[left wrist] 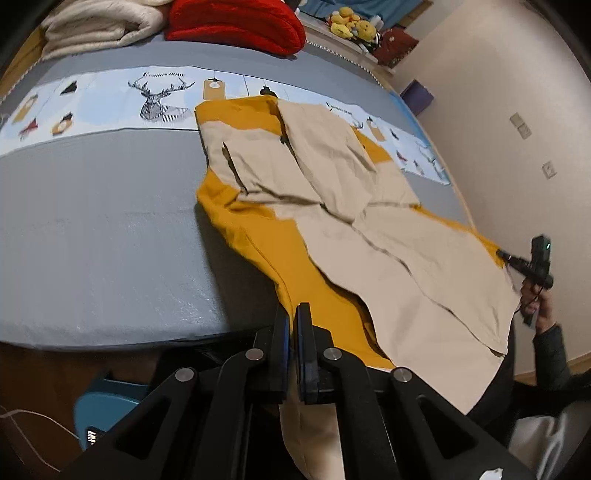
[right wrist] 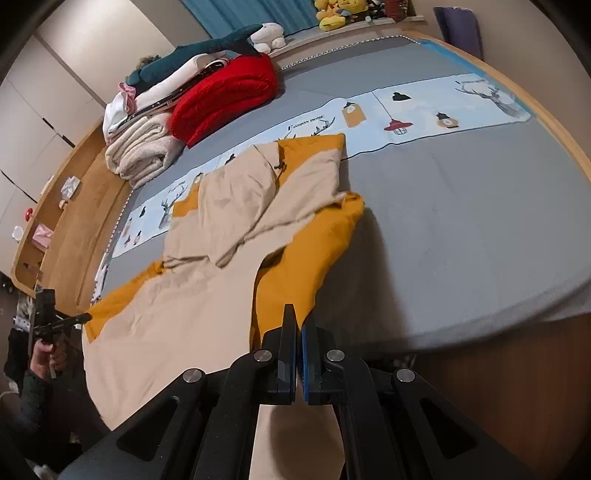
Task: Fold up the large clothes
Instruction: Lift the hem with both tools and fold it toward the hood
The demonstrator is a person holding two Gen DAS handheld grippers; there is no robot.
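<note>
Gripping one mustard-and-beige garment (left wrist: 369, 229) at its near hem, both tools, left tool (left wrist: 294, 325) and right tool (right wrist: 298, 325), are closed on fabric; one bed (left wrist: 92, 229); one red blanket (right wrist: 225, 96).

Mustard-and-beige garment (left wrist: 332, 221) lies spread and creased on the bed (left wrist: 92, 240), its lower end overhanging the near edge.

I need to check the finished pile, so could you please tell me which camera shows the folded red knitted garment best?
The right wrist view shows the folded red knitted garment best: it is whole, lying against the stacked cream clothes on the grey bed. The left wrist view cuts off its top at the frame edge.
</note>
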